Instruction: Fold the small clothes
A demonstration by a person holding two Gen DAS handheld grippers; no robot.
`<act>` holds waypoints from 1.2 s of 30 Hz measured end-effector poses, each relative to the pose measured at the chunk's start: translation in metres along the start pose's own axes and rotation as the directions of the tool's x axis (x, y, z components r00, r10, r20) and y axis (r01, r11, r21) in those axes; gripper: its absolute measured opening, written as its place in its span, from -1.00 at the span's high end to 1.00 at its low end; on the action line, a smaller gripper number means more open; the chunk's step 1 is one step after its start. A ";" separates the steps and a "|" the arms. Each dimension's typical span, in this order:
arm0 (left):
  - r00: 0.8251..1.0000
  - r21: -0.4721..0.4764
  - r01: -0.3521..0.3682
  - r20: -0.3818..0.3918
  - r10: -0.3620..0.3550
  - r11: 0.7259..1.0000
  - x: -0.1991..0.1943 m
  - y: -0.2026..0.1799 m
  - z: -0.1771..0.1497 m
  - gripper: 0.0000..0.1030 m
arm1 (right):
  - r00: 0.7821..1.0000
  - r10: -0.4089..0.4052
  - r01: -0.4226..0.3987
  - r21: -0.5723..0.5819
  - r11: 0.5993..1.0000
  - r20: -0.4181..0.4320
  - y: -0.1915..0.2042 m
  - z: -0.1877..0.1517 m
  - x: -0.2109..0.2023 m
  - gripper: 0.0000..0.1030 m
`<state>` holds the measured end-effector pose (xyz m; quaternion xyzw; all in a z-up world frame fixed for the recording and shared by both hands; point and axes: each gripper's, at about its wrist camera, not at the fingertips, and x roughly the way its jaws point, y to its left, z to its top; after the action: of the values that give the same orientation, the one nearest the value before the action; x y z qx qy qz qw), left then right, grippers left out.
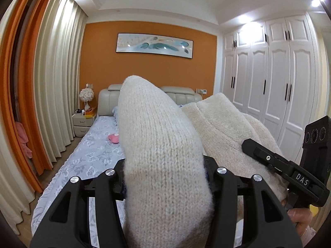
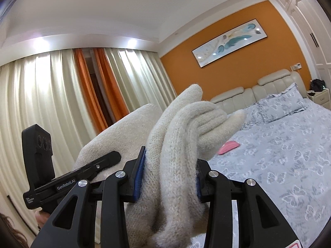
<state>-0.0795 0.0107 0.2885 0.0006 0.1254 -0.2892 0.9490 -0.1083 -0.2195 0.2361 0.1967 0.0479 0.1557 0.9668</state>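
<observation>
Gripping one cream knitted garment [image 1: 163,144] between them, both claws are clamped on bunched fabric and raised above the bed [image 1: 91,155]. Left claw [image 1: 165,177]: jaws closed on a thick fold that rises ahead of its fingers; the rest of the knit drapes to its right, where the right claw [image 1: 266,157] shows. Right claw, own view [image 2: 167,181]: blue pads pressed on several folded layers; left claw [image 2: 97,166] visible to its left. Beyond and below the claws: butterfly-print bedspread, small pink item [image 2: 228,147], pillow [image 2: 281,105], padded headboard [image 2: 269,86], orange wall [image 1: 144,70], curtains [image 2: 41,103], white wardrobe [image 1: 279,78].
</observation>
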 end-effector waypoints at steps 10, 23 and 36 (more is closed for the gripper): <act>0.996 -0.091 -0.020 -0.087 0.012 0.996 0.068 0.079 -0.052 0.03 | 0.988 -0.002 0.015 0.087 0.996 -0.151 -0.038 -0.059 0.095 0.27; 0.959 -0.230 -0.040 -0.283 -0.027 0.972 0.192 0.183 -0.209 -0.12 | 0.910 -0.078 0.183 0.225 0.957 -0.407 -0.137 -0.205 0.200 0.19; 0.893 -0.471 -0.252 -0.449 0.016 0.845 0.183 0.237 -0.342 -0.44 | 0.756 -0.165 0.369 0.205 0.906 -0.634 -0.198 -0.297 0.187 0.31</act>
<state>0.1164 0.1327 -0.1029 -0.1820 0.4031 -0.1686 0.8809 0.0788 -0.2241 -0.1208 0.2805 0.4053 0.0588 0.8681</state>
